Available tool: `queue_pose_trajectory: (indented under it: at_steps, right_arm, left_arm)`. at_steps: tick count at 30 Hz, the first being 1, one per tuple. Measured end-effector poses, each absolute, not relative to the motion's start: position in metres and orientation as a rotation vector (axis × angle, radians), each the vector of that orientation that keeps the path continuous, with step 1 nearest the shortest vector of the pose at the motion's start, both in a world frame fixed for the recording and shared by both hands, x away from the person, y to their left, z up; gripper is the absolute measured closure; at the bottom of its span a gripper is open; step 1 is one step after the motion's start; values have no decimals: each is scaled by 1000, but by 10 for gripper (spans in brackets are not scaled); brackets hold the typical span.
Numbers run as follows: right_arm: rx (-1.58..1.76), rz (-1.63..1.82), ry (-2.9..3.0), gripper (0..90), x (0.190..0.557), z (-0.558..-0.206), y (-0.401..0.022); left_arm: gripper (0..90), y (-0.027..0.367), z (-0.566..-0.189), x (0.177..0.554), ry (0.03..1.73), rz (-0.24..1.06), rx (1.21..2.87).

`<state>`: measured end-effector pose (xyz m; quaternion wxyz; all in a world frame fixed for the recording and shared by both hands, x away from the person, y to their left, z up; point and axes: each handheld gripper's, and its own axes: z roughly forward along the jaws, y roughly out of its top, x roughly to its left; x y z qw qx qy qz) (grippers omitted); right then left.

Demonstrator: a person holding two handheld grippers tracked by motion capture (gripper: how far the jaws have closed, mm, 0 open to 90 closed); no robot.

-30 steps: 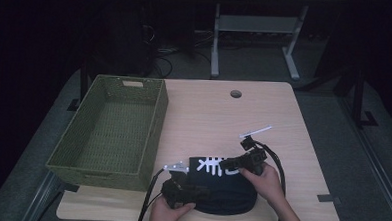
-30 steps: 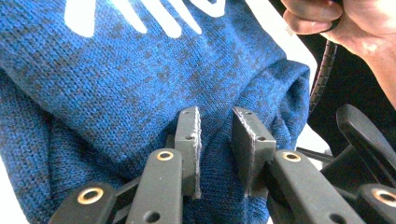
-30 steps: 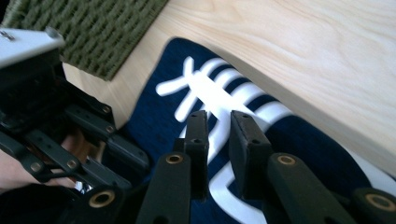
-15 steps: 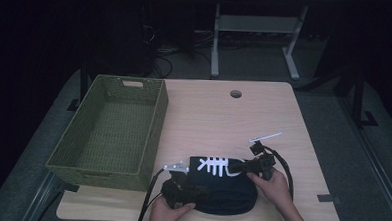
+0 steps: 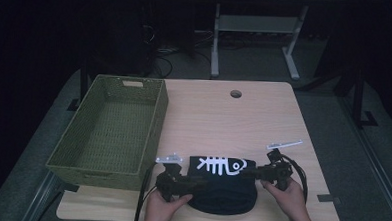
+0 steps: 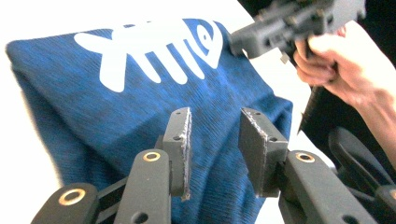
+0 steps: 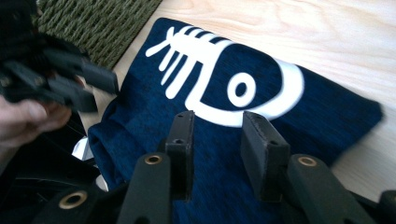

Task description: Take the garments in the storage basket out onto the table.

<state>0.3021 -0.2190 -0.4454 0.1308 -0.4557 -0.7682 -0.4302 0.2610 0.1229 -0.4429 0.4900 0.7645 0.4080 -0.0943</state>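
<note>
One folded blue cloth (image 5: 224, 184), one green basket (image 5: 112, 129), one table (image 5: 233, 117), two claws.

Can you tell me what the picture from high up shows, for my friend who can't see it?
A folded dark blue shirt with a white fish-skeleton print lies at the near edge of a wooden table. A person's left gripper and right gripper sit at its two ends, jaws just opened. A green woven basket stands to the left.

The folded garment (image 5: 224, 184) lay at the table's (image 5: 218, 119) near edge, just right of the basket (image 5: 110, 129) (which sat on the table's left side). Left gripper (image 5: 193, 182) sat at its left end, right gripper (image 5: 247, 174) at its right end, w/ the cable hole (image 5: 236, 93) well behind.
</note>
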Motion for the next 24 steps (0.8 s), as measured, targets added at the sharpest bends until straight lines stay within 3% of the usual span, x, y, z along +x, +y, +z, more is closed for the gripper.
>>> queue_pose_trajectory:
  at_steps: [15, 24]
  right_arm:
    - [-1462, -1261, -2213, 535, 285, -462, -247]
    - [-1483, -1250, -2224, 506, 281, -468, -247]
  left_arm:
    - [560, 146, -457, 274, 1182, -163, 1788]
    - [523, 145, -459, 275, 1204, -141, 1796]
